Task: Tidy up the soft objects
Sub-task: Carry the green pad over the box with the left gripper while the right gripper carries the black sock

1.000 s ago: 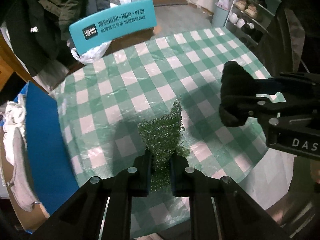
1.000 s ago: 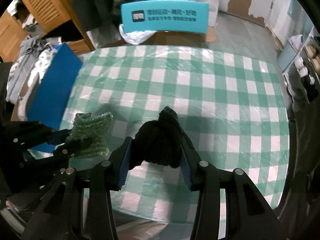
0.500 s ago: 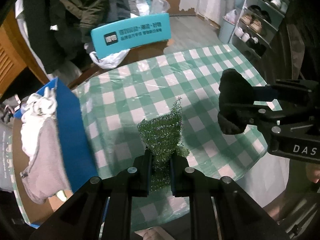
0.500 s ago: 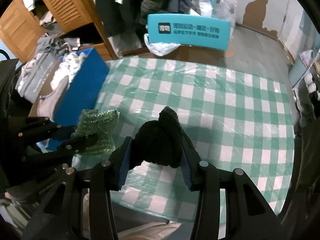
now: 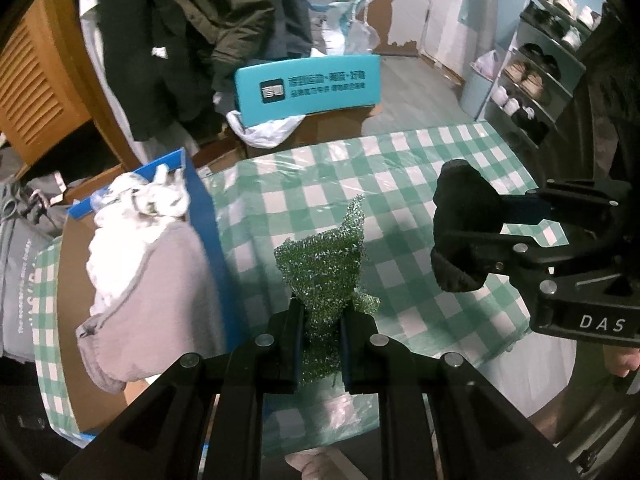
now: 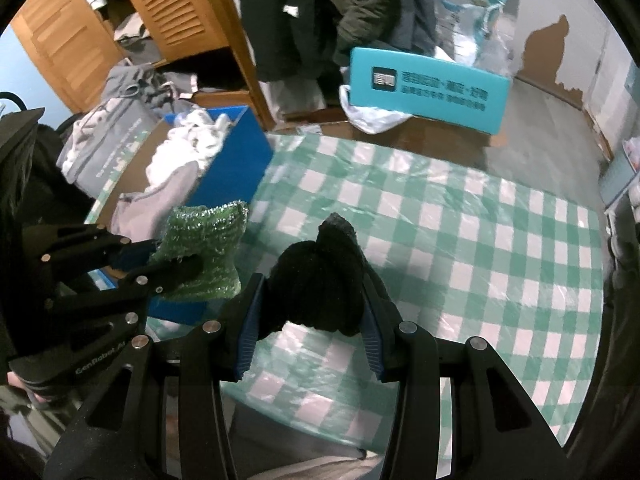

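My left gripper is shut on a green glittery cloth and holds it up in the air over the left part of the checked table. The cloth also shows in the right wrist view, next to the blue box. My right gripper is shut on a black knitted piece, held above the table to the right of the green cloth. The black piece shows in the left wrist view.
A blue box at the table's left edge holds white and grey garments. A teal chair back stands behind the table, dark coats hang beyond it, and a shoe rack stands at the right.
Both grippers have risen and drawn back with their cloths still held. The blue box with its clothes has come into view on the left.
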Action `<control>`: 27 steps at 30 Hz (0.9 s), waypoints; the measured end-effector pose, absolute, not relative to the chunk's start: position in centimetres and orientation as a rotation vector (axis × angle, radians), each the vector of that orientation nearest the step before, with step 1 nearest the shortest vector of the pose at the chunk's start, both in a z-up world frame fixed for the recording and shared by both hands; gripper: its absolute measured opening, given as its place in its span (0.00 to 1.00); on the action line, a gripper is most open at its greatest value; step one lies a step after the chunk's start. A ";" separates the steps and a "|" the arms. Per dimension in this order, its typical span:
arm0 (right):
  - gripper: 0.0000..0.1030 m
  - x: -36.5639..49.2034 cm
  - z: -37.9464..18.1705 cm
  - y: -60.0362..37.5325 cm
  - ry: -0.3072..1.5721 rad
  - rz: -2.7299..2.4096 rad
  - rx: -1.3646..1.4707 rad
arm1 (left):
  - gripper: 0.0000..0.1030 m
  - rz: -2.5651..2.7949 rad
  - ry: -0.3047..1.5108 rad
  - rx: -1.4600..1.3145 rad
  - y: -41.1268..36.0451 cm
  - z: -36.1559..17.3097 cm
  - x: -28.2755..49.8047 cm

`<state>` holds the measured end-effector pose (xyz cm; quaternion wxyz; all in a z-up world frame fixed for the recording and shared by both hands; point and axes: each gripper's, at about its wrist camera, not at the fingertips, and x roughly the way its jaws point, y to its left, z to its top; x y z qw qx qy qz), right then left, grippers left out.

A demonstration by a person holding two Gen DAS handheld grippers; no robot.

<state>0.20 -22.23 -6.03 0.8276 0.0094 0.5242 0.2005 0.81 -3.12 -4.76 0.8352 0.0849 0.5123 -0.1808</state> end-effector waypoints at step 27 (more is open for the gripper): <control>0.42 1.5 -4.2 -9.1 1.087 0.623 -0.090 | 0.14 -0.183 1.069 0.045 9.7 -4.3 0.9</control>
